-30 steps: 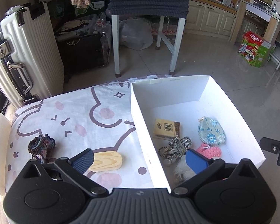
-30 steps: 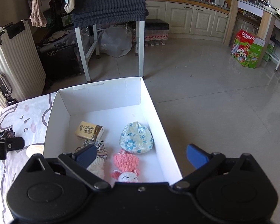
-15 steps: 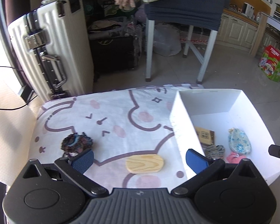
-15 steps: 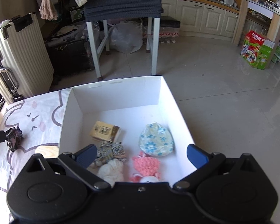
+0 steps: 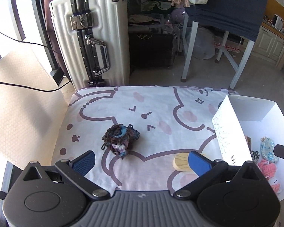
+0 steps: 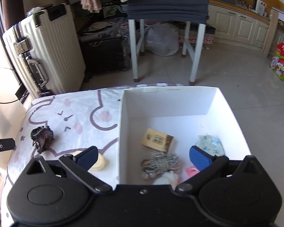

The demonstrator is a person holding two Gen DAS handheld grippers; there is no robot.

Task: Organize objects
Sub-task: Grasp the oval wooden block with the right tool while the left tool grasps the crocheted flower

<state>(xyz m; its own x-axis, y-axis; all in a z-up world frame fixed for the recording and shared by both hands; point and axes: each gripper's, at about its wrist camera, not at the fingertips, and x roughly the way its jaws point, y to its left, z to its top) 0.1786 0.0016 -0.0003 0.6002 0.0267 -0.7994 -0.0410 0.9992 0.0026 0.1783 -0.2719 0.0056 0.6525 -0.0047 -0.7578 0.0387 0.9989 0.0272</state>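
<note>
Left gripper: fingers spread wide, holding nothing, above the cartoon-print bench. Wooden block lies at 3 o'clock beside the right finger. Dark crocheted item lies at 12 o'clock, just ahead.

Right gripper: fingers spread wide, empty, over the white box, which holds a tan packet, striped cord and floral pouch.

Cartoon-print cloth surface carried three things directly: dark knitted bundle left of center, pale wooden oval piece nearer the front, and open white box at the right edge, all apart from one another.
</note>
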